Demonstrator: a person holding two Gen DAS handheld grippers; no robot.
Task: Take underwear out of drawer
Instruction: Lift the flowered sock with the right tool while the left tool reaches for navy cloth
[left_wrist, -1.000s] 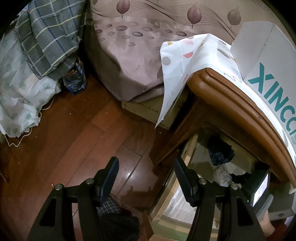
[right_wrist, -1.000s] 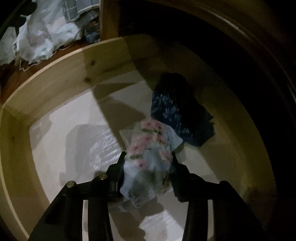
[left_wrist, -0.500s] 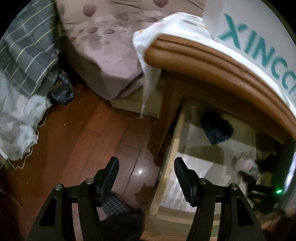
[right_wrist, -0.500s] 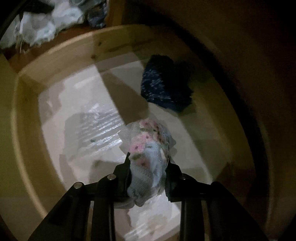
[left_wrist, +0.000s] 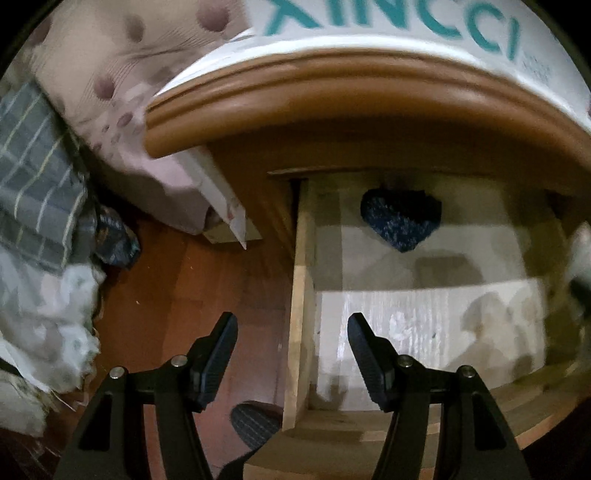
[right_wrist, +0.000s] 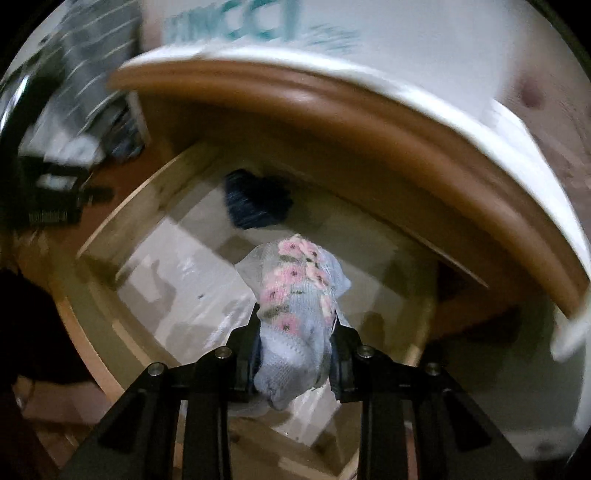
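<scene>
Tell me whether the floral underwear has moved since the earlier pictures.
Yes. Clamped in the right gripper, the floral underwear has risen off the drawer floor, away from the dark blue garment lying there.

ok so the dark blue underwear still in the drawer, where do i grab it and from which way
Grip the dark blue underwear at its bunched middle, coming from above and the drawer's open front. It lies crumpled near the back, partly under the cabinet top, so a straight drop looks blocked. The left gripper is open and free.
</scene>
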